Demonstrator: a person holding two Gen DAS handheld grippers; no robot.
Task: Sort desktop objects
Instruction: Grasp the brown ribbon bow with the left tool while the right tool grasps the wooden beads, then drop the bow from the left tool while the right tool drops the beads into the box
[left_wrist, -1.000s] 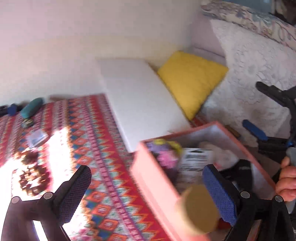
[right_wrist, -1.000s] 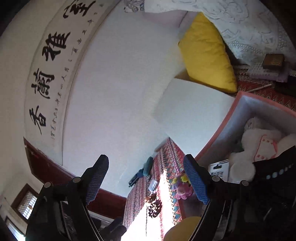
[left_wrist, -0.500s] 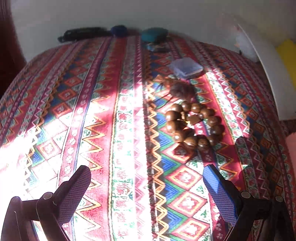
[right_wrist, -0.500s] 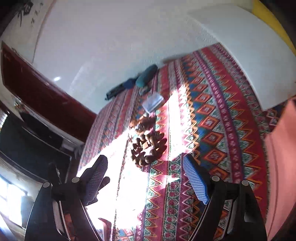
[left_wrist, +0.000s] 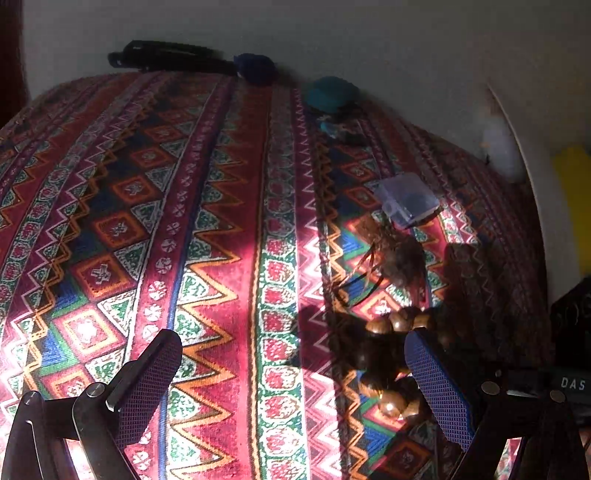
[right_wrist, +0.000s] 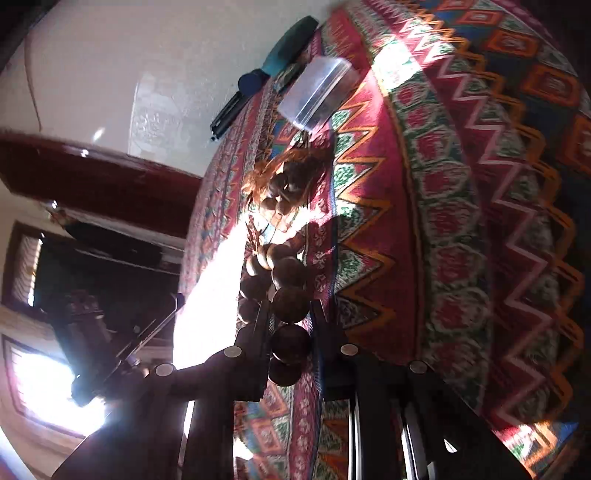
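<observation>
**A:** What's nearest?

**B:** The right tongs (right_wrist: 291, 328), closed on a string of wooden beads (right_wrist: 284, 280) lying on the patterned cloth (left_wrist: 221, 258). The left tongs (left_wrist: 291, 373) gape empty beside the beads.

**A:** How will they handle?

**B:** Probably hard, smooth and floppy; grip the cord between beads. Just beyond the beads, a clear plastic box (left_wrist: 408, 201).

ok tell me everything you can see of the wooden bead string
The wooden bead string is a strand of large, round, glossy brown beads that look like polished wood, with a brownish tassel and thin cords at its far end. It lies bunched on the patterned cloth, partly in sunlight, just short of the clear plastic box. The right gripper is closed on its nearest beads; the left gripper is open beside it.
</observation>
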